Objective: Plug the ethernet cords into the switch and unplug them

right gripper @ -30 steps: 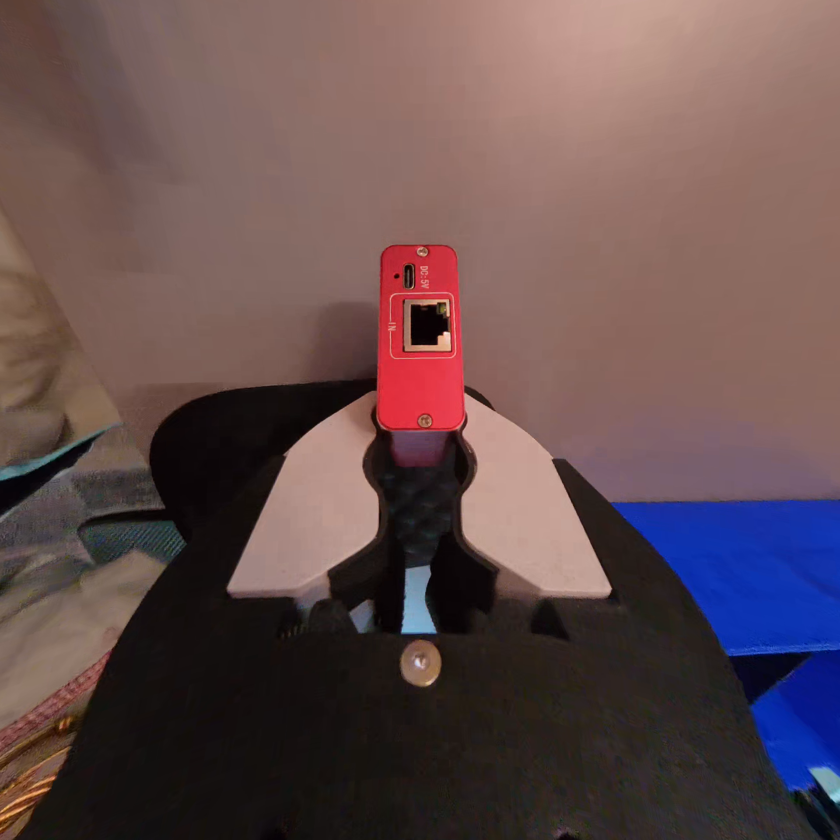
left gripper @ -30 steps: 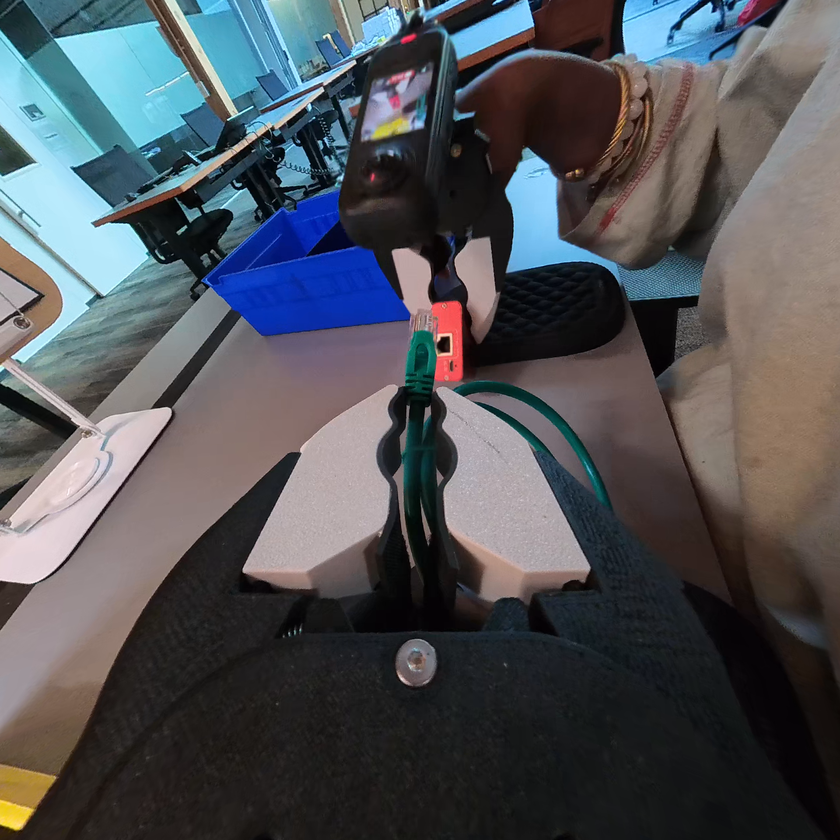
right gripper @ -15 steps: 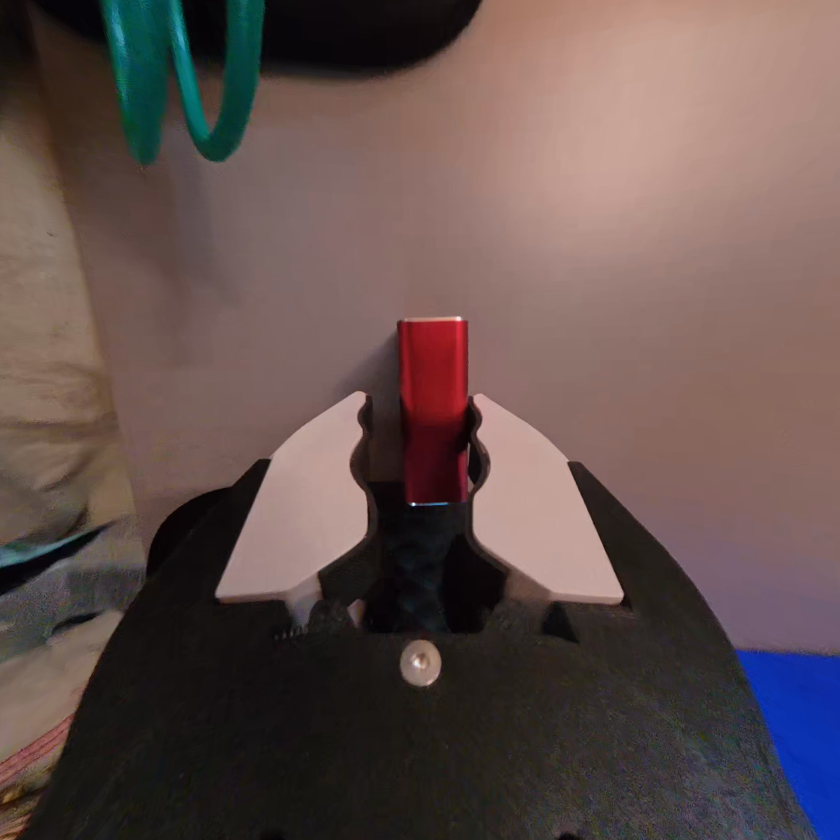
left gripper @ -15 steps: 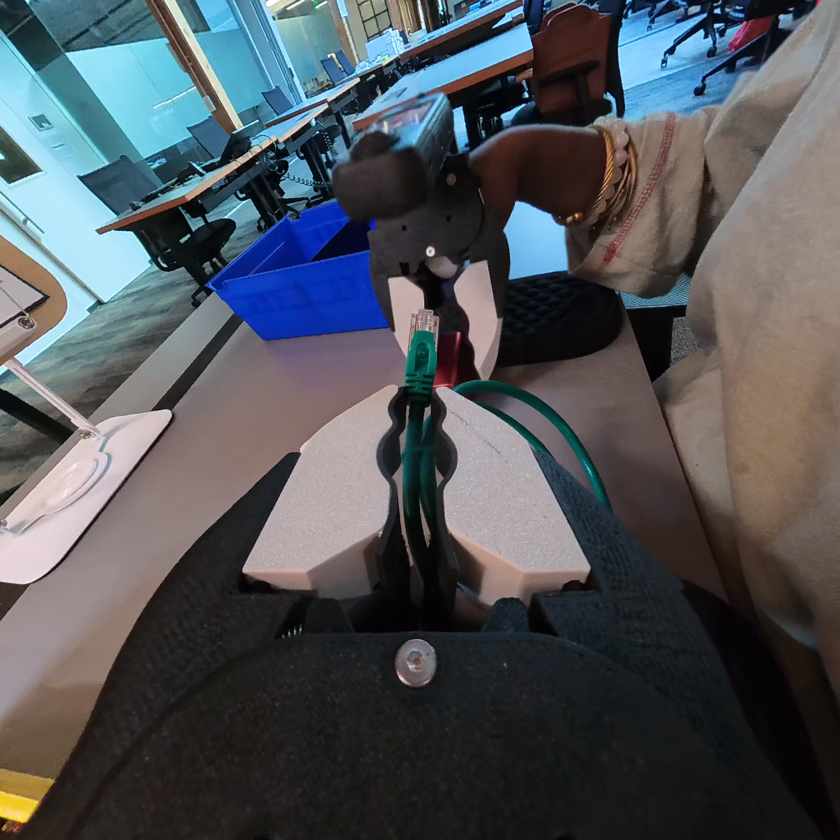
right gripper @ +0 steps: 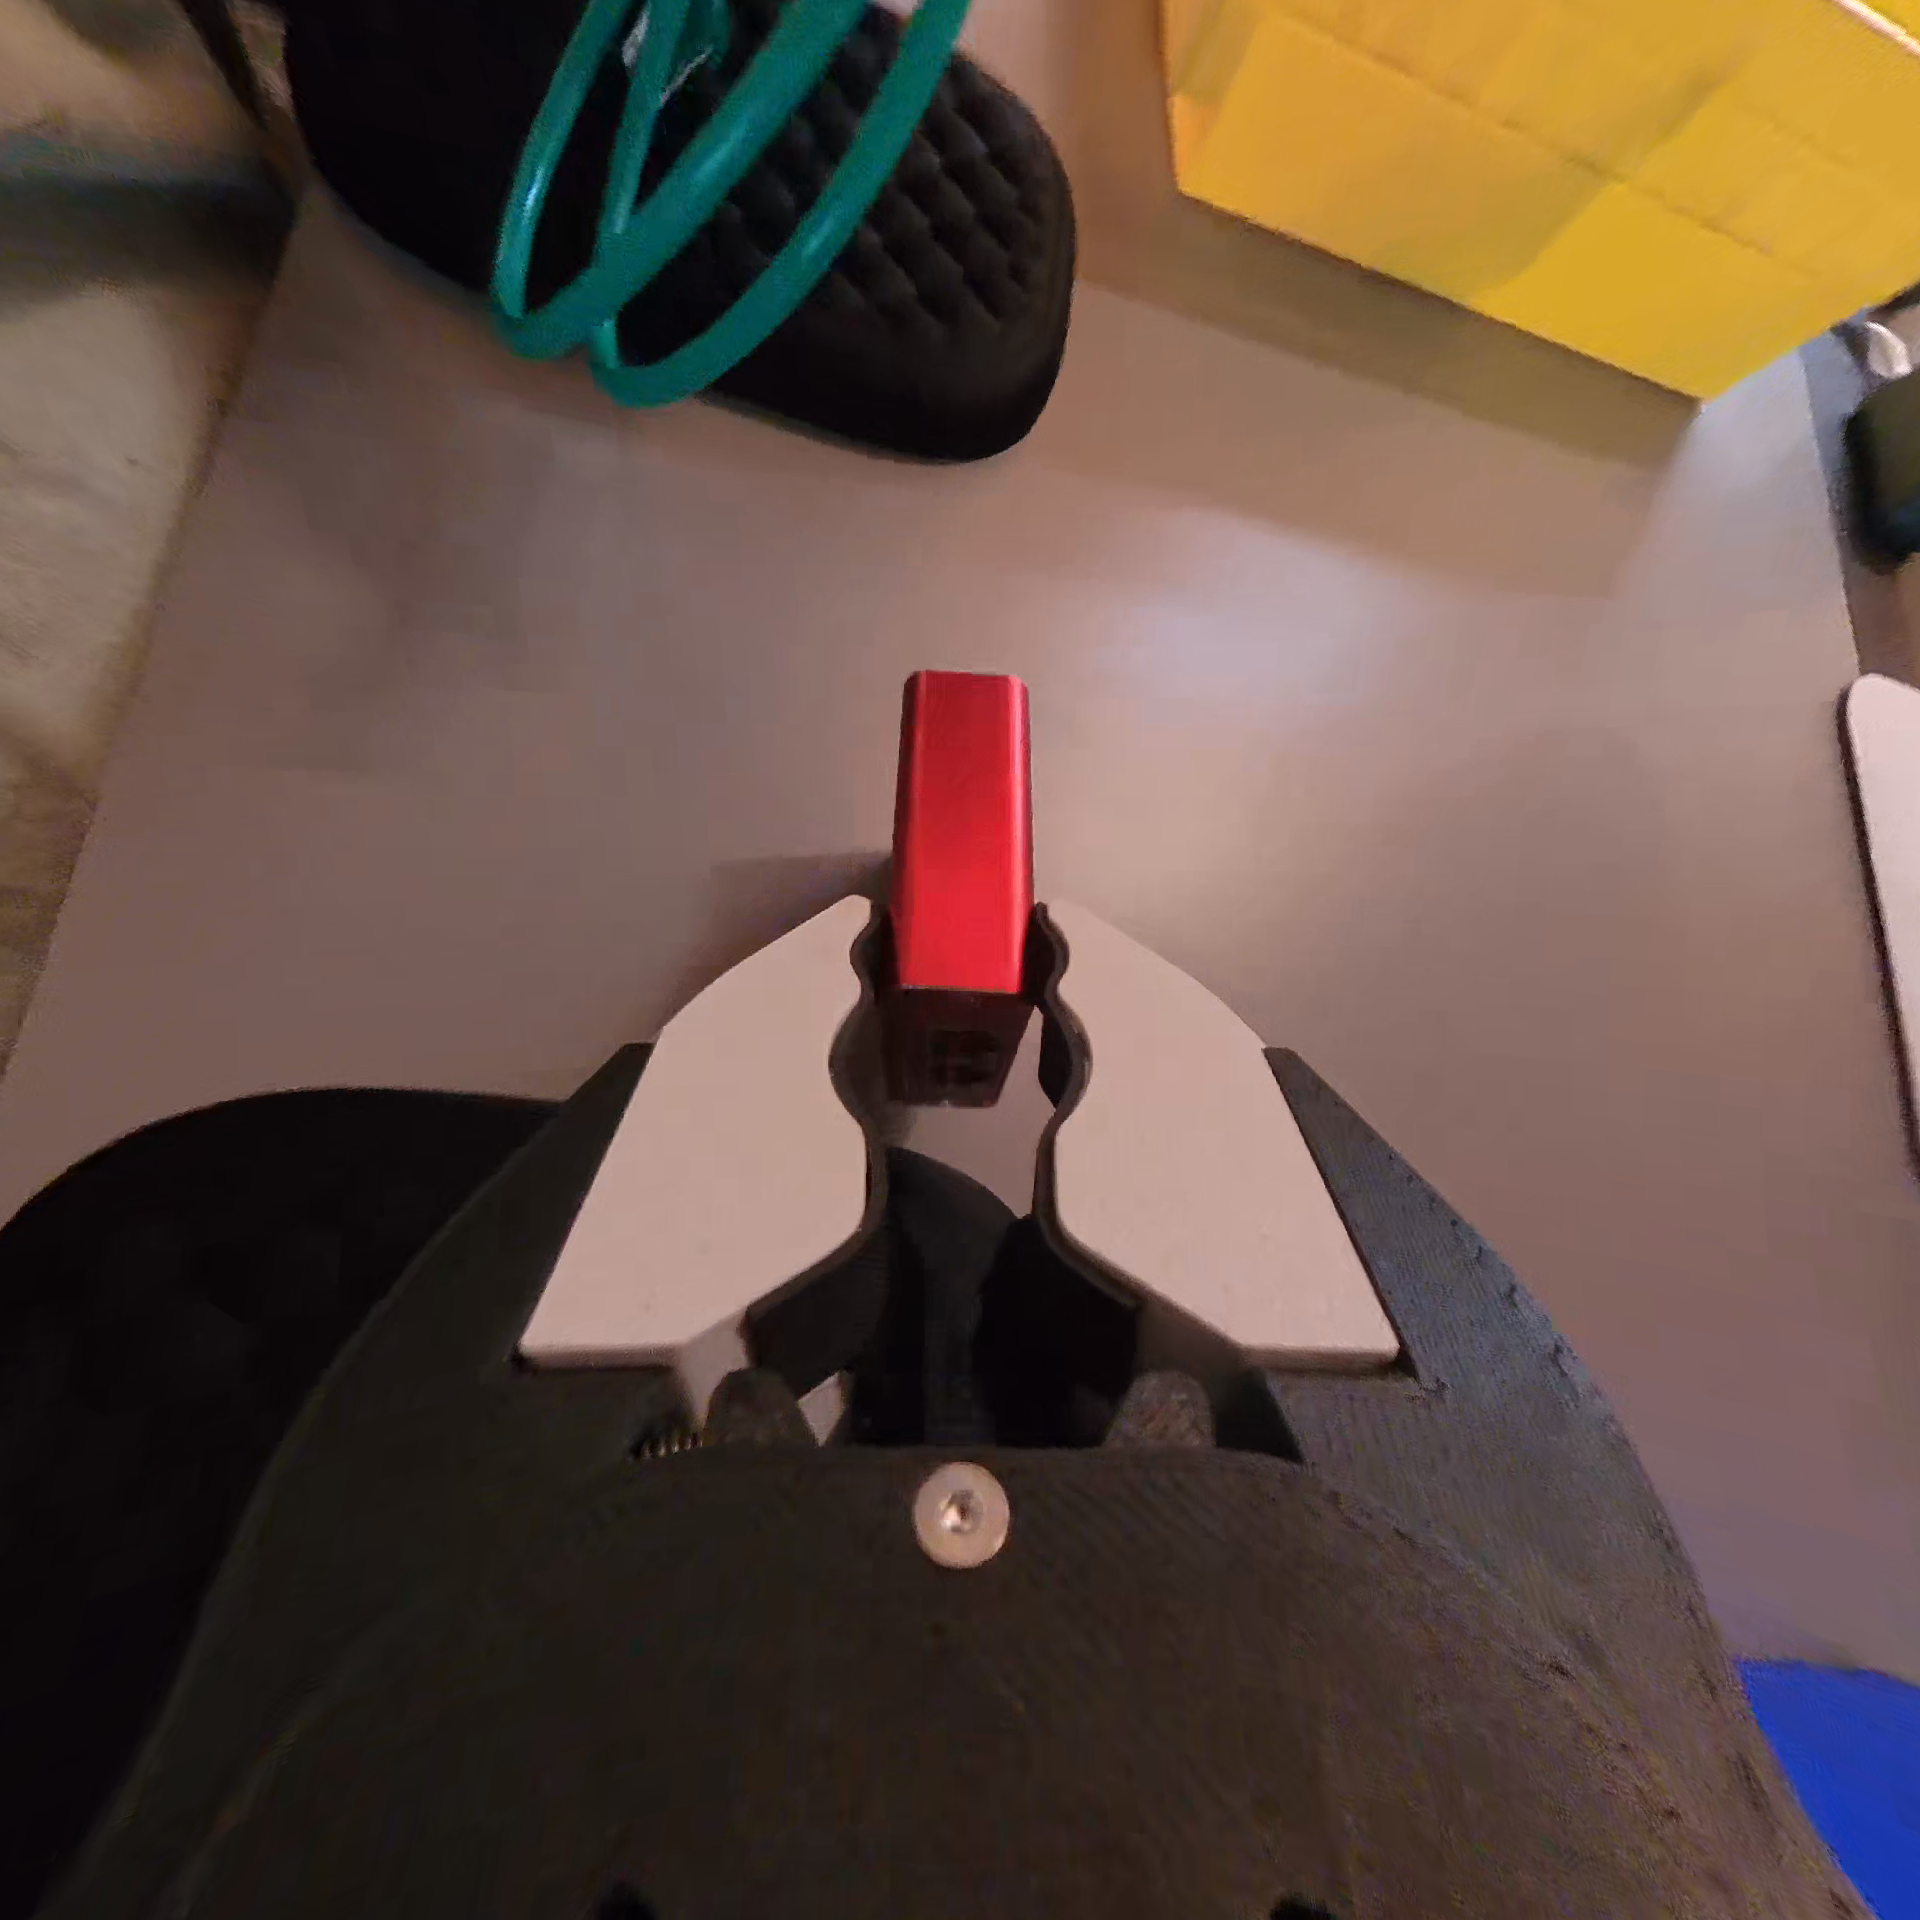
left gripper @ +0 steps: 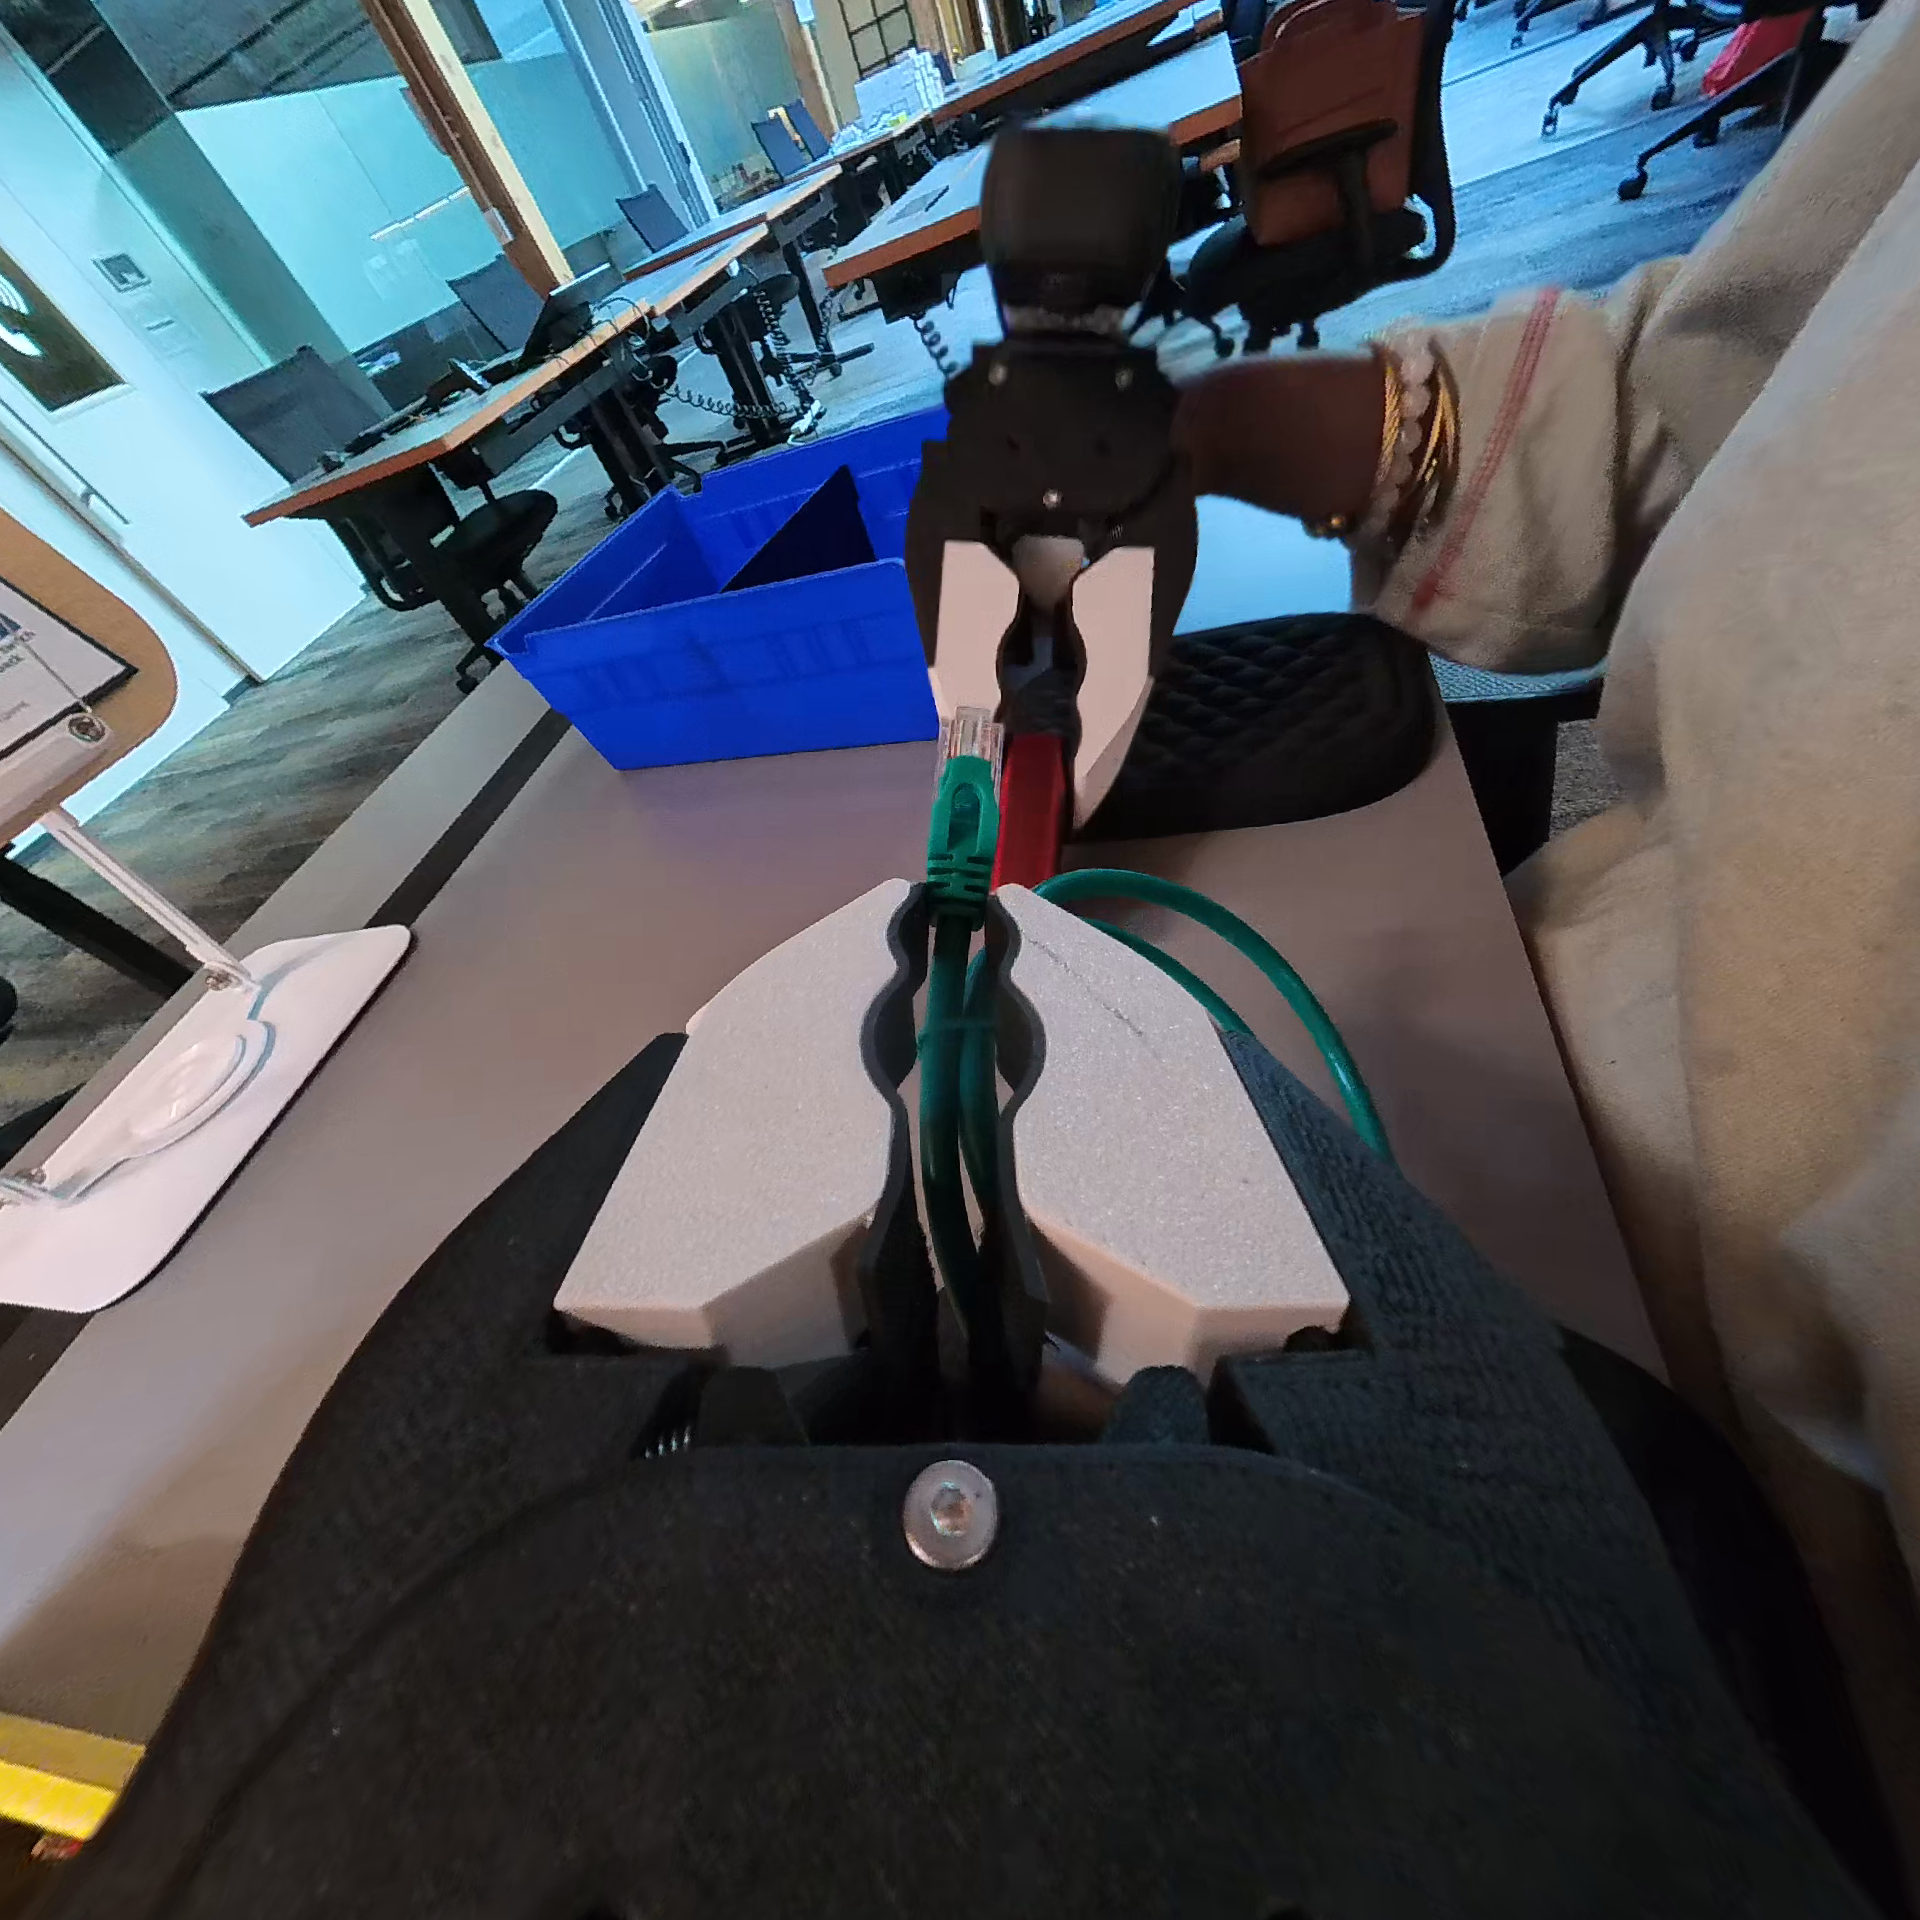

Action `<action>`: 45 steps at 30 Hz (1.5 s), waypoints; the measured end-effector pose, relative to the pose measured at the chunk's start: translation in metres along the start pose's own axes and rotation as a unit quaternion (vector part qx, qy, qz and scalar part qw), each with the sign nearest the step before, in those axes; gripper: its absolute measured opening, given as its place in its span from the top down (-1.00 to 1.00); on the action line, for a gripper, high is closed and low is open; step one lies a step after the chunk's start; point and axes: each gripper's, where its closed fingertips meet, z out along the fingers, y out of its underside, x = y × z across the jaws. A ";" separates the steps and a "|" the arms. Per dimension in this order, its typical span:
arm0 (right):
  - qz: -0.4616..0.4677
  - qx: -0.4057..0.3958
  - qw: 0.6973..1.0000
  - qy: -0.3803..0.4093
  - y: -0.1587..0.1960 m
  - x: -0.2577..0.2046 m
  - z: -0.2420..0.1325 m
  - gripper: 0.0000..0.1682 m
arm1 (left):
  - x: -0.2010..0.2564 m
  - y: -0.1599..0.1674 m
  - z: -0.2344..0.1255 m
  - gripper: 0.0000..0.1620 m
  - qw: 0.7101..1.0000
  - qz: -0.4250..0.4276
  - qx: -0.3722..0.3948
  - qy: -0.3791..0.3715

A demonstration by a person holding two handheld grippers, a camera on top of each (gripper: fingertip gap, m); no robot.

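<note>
My left gripper (left gripper: 958, 902) is shut on a green ethernet cord (left gripper: 960, 831); its clear plug points forward past the fingertips and the cord loops back to the right. My right gripper (right gripper: 956, 925) is shut on a small red switch (right gripper: 964, 831) and holds it pointing away from the camera, with the port end near the jaws. In the left wrist view the right gripper (left gripper: 1049, 727) hangs just beyond the plug, tilted down, with the switch (left gripper: 1029, 805) beside the plug to its right. The green cord loops (right gripper: 686, 197) show at the top of the right wrist view.
A blue bin (left gripper: 748, 634) stands at the table's far side. A black quilted pad (left gripper: 1278, 717) lies at the right, by a person's sleeve (left gripper: 1714, 623). A white stand base (left gripper: 197, 1091) sits at the left edge. A yellow box (right gripper: 1558, 156) shows in the right wrist view. Spacing between my two grippers at the tips: around 15 cm.
The right gripper has turned over with the switch: its port face no longer faces the right camera and the switch now points toward the left gripper. The left gripper has held still.
</note>
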 end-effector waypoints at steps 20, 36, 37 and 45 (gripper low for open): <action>-0.424 -0.403 0.795 -0.161 -0.003 0.005 0.020 0.66 | -0.004 0.000 -0.006 0.88 1.000 -0.013 0.023 -0.010; 0.342 -0.157 0.925 0.053 -0.011 0.030 0.008 -0.15 | -0.008 0.002 -0.007 0.88 0.999 -0.027 0.021 -0.020; 0.345 -0.176 0.920 0.050 -0.009 0.029 0.012 -0.13 | -0.009 0.002 -0.007 0.87 0.999 -0.028 0.020 -0.022; 0.328 -0.295 0.897 0.015 0.007 0.016 0.033 0.01 | -0.011 0.005 -0.007 0.88 0.999 -0.032 0.019 -0.025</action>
